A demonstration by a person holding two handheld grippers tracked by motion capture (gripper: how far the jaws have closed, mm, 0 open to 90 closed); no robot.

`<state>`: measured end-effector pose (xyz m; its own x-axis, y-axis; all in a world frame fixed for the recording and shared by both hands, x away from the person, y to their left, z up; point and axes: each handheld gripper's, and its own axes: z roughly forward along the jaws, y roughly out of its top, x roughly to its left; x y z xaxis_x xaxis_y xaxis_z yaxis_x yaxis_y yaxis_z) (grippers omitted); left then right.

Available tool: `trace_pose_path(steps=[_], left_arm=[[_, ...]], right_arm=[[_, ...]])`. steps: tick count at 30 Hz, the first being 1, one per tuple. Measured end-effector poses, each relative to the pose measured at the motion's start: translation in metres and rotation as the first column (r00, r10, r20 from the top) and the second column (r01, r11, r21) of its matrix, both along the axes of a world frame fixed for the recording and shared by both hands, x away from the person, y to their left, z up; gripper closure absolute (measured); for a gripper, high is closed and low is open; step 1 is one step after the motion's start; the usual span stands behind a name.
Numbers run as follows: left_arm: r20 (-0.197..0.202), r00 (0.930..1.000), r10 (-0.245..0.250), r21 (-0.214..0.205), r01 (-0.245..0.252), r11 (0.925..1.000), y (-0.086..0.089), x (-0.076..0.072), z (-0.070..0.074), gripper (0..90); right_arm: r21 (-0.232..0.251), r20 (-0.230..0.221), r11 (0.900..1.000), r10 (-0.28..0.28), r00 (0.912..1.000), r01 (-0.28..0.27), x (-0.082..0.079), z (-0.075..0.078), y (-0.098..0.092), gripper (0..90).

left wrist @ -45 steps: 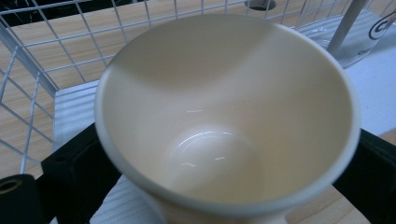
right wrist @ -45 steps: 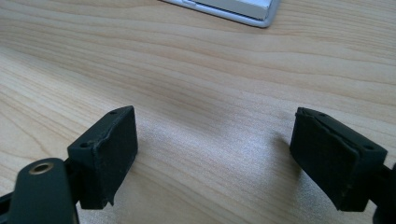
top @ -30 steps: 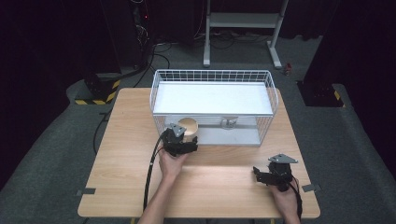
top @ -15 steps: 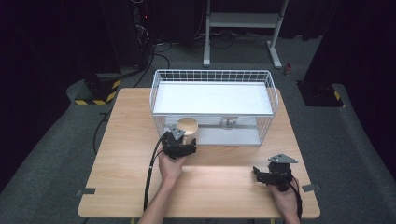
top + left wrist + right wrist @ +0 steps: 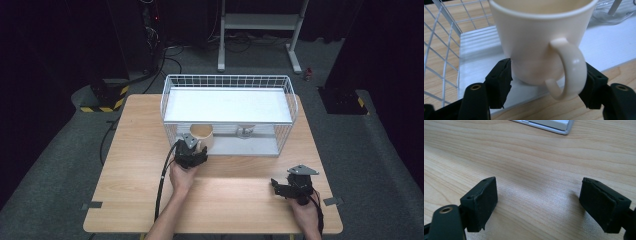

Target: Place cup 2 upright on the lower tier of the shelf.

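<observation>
The mug's rim runs off the top edge; a clear glass thing behind it is cut off and blurred.

The hand-held gripper has just been closing on the cream mug; both pads touch its lower body, handle facing the camera.

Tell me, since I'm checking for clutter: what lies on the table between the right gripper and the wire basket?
Nothing: in the high view, bare wooden table runs from the right gripper to the wire basket. The right gripper view shows plain wood too.
</observation>
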<state>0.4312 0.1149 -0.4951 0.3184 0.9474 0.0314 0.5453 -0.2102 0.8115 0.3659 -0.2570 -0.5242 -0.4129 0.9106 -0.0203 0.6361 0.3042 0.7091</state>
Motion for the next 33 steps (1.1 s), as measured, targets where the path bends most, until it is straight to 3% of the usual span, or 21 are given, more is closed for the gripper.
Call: trace_pose_path(steps=[10,14,16,19,31,33], left_arm=[[-0.018,0.9998,-0.013,0.019,0.013,0.9997,0.003,0.006,-0.006,47.8],[-0.022,0.9997,-0.007,0.003,0.007,1.0000,0.004,0.008,-0.009,51.1],[-0.044,0.9989,-0.015,0.027,0.016,0.9995,0.004,0.012,-0.009,52.4],[-0.047,0.9988,-0.016,0.043,0.018,0.9989,0.002,0.016,-0.006,53.2],[-0.060,0.9982,-0.006,0.005,0.006,1.0000,0.004,0.024,-0.010,59.3],[-0.068,0.9977,-0.010,-0.017,0.009,0.9998,0.004,0.025,-0.012,60.1]], right_arm=[[0.002,-0.002,1.0000,-0.002,1.0000,0.002,0.000,0.000,0.000,15.0],[0.002,-0.002,1.0000,-0.002,1.0000,0.002,0.000,0.000,0.000,15.0],[0.002,-0.002,1.0000,-0.002,1.0000,0.002,0.000,0.000,0.000,15.0],[0.002,-0.002,1.0000,-0.003,1.0000,0.003,0.000,0.000,0.000,15.0],[0.002,-0.004,1.0000,-0.005,1.0000,0.005,0.000,0.000,0.000,15.0],[0.002,-0.002,1.0000,-0.002,1.0000,0.002,0.000,0.000,0.000,15.0]])
